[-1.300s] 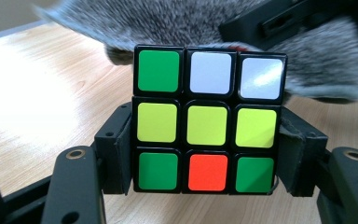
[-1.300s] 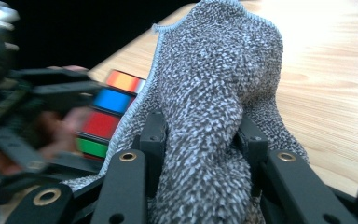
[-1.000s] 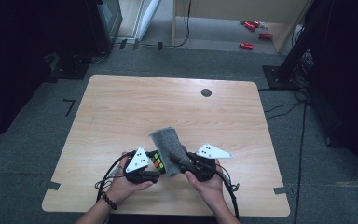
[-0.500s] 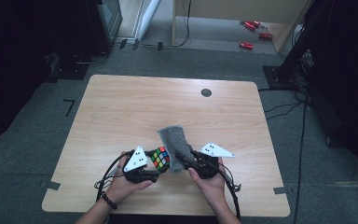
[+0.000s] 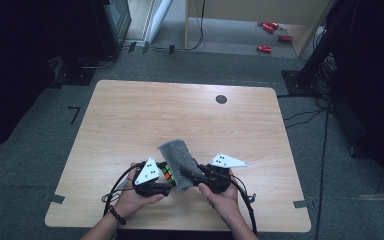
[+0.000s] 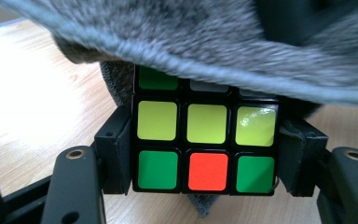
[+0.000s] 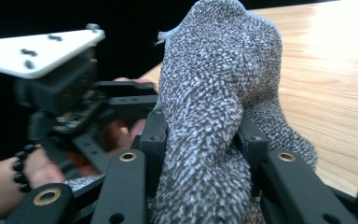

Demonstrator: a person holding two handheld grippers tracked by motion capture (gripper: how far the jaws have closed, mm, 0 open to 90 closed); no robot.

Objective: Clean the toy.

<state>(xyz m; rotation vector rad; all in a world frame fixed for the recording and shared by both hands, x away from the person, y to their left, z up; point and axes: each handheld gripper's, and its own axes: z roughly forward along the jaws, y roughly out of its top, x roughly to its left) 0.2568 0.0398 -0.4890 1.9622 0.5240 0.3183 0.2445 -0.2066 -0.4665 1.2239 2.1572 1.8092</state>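
Tabletop (image 5: 130,115): cube (image 6: 205,149) between left claw (image 6: 205,186) pads

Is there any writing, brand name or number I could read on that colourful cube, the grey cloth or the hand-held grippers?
None: no readable text anywhere.
Puzzle cube: plain colour stickers, no logo.
Grey cloth: no tag or print.
White plate on the left hand-held gripper: just dark screw marks, blurred.
Table: a dark round spot, no lettering.
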